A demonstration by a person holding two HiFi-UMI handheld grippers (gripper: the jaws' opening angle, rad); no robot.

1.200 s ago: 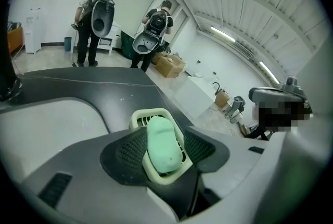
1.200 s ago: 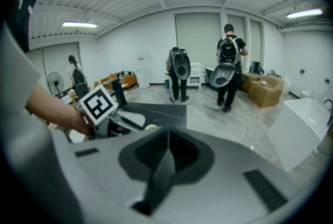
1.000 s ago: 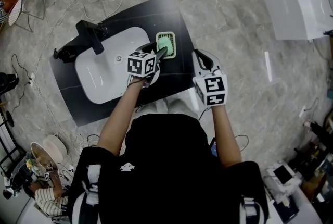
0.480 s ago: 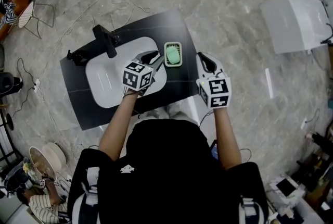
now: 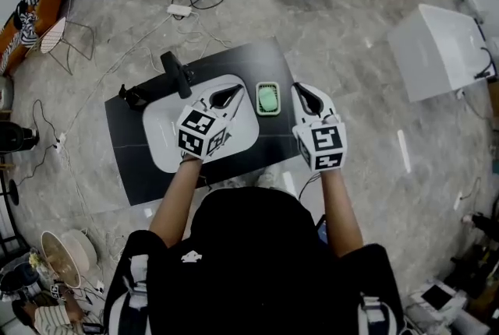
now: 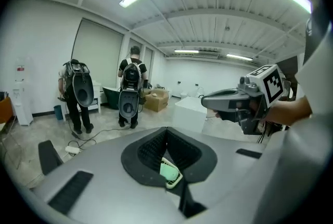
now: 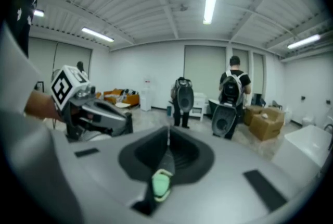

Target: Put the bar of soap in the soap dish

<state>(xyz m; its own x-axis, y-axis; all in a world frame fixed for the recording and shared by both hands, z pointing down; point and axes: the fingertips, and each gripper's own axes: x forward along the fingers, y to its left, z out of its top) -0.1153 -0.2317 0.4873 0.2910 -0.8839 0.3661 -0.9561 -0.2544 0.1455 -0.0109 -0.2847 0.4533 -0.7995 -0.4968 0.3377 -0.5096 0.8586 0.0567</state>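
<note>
green rectangular bar of soap [image 5: 268, 100] is lying inside the pale rectangular plastic soap dish [image 5: 268, 86], dish is sitting on the black slab counter [image 5: 132, 162] just right of the white oval sink basin [image 5: 165, 137]. left claw [image 5: 227, 97] is hanging over the basin's right edge, jaws pressed together, nothing between them. right claw [image 5: 307, 96] is hanging just right of the dish, jaws pressed together too, empty. neither is touching the dish

Soap dish [image 5: 268, 99] on black countertop [image 5: 134, 163]
</note>
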